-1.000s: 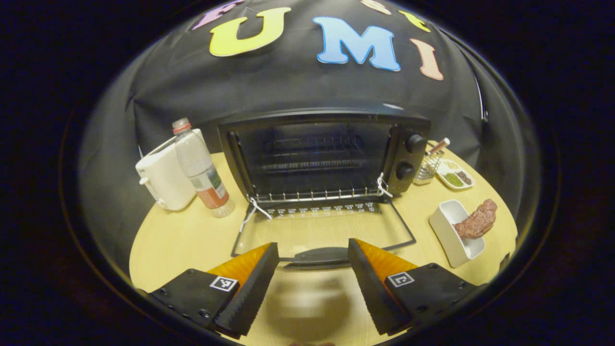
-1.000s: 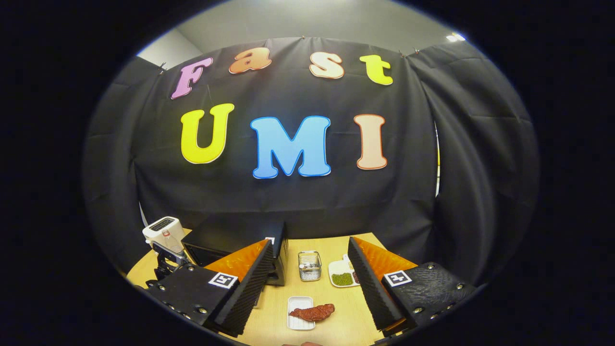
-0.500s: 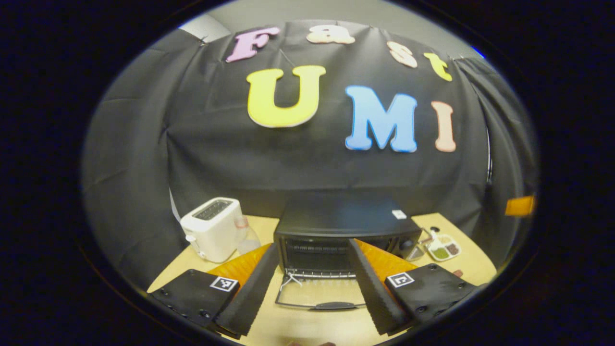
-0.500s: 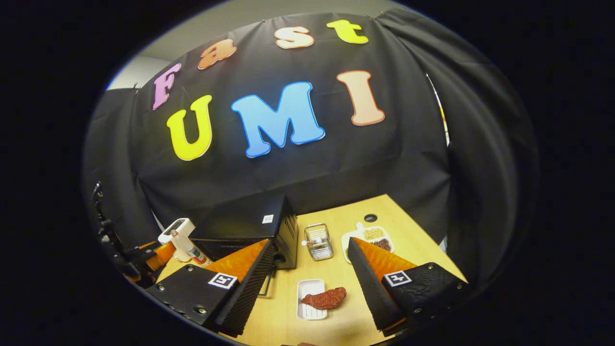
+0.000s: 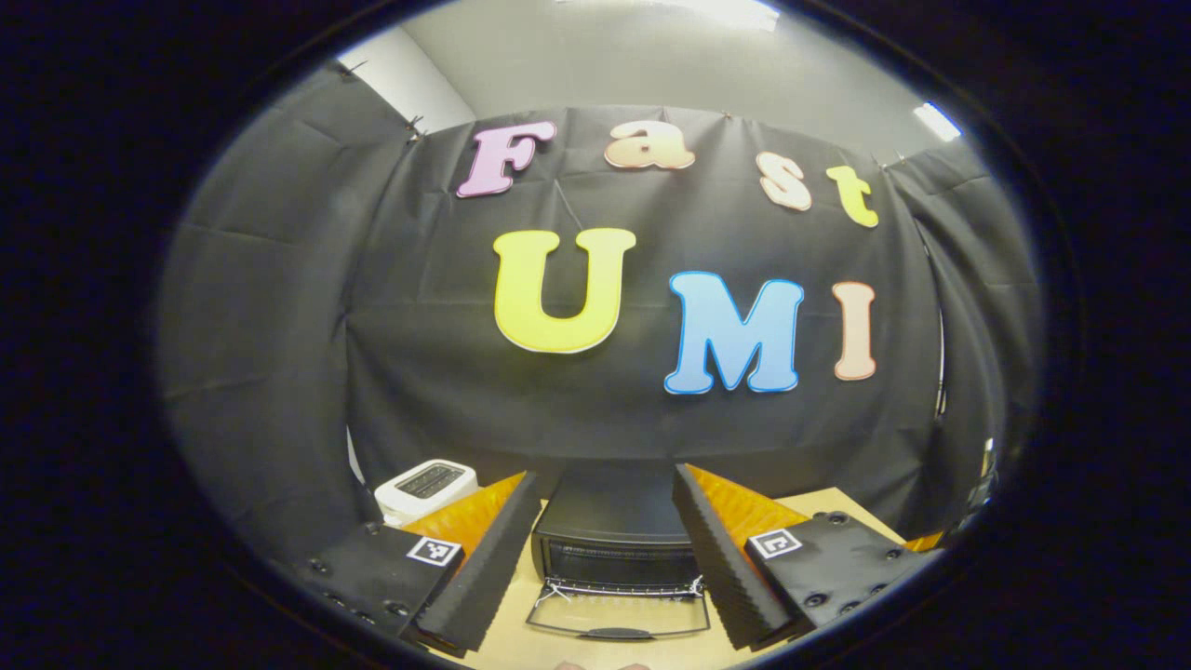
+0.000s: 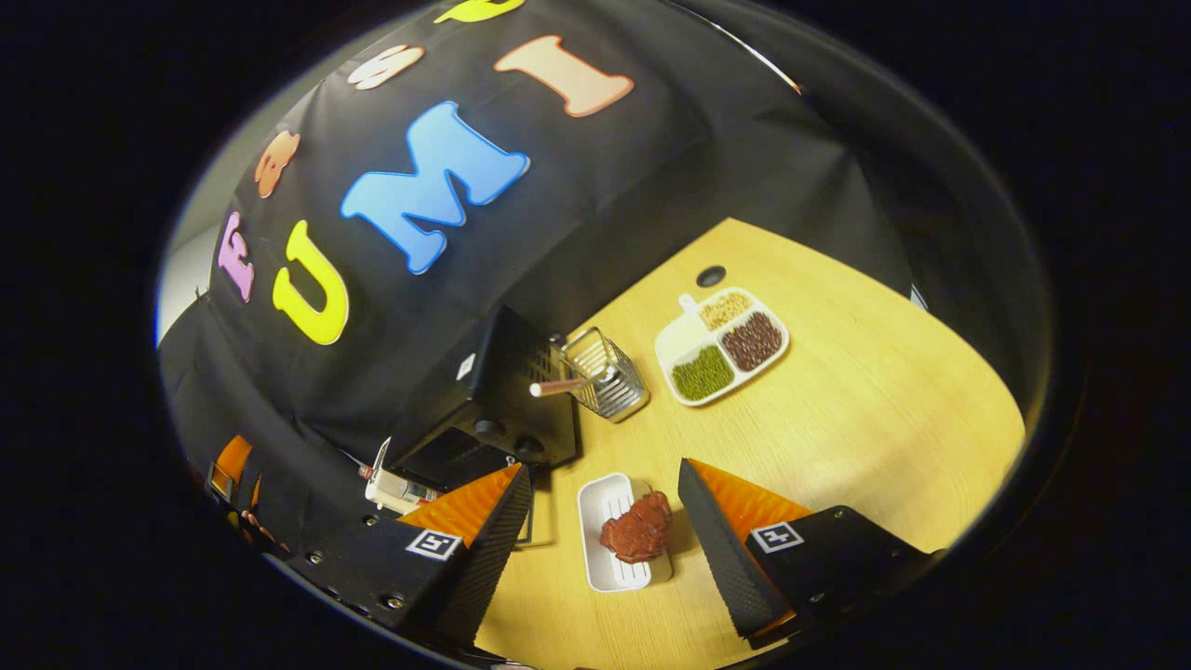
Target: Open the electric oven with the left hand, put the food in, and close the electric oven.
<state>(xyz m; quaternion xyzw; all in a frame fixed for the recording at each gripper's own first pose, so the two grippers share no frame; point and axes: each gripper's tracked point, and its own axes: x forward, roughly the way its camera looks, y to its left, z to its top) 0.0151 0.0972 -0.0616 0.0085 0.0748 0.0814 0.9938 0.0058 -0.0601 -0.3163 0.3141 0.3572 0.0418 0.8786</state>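
The black electric oven [image 5: 614,530] stands on the wooden table with its glass door [image 5: 618,616] folded down flat in front. My left gripper [image 5: 603,577] hangs open well above and before the oven, with nothing between its fingers. In the right gripper view the oven [image 6: 484,400] sits at the left. A reddish-brown piece of meat [image 6: 637,529] lies on a white rectangular dish [image 6: 609,544]. My right gripper [image 6: 605,549] is open above the dish, its fingers on either side of the meat and apart from it.
A white toaster [image 5: 423,484] stands left of the oven. A wire basket with a utensil [image 6: 605,377] and a divided plate of beans [image 6: 721,344] lie right of the oven. A bottle [image 6: 400,486] stands by the oven's left side. Bare wooden tabletop [image 6: 865,409] spreads right.
My left gripper has pulled back and up from the opened door, still open. My right gripper has tilted down and moved toward the dish, bringing the meat between its fingers.
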